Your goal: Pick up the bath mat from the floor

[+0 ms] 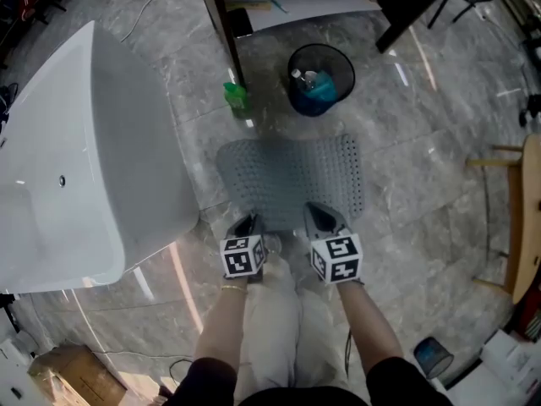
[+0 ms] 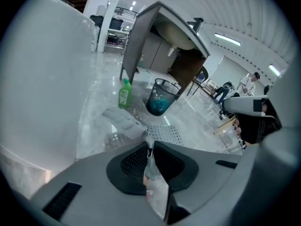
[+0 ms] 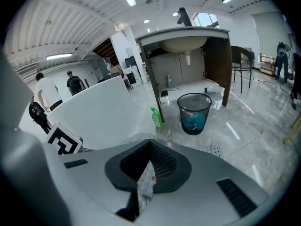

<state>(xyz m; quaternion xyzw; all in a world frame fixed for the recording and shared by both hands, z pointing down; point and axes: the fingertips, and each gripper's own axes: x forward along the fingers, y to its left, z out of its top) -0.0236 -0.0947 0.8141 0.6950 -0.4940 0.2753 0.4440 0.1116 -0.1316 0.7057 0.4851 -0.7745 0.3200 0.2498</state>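
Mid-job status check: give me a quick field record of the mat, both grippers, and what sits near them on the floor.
mat: grey bath mat, spread on the floor, near edge at the grippers
left gripper: jaws shut on the mat's near edge
right gripper: jaws shut on the mat's near edge
left of mat: white bathtub
beyond mat: green bottle, black wire bin
lift: not yet done; most of the mat lies flat
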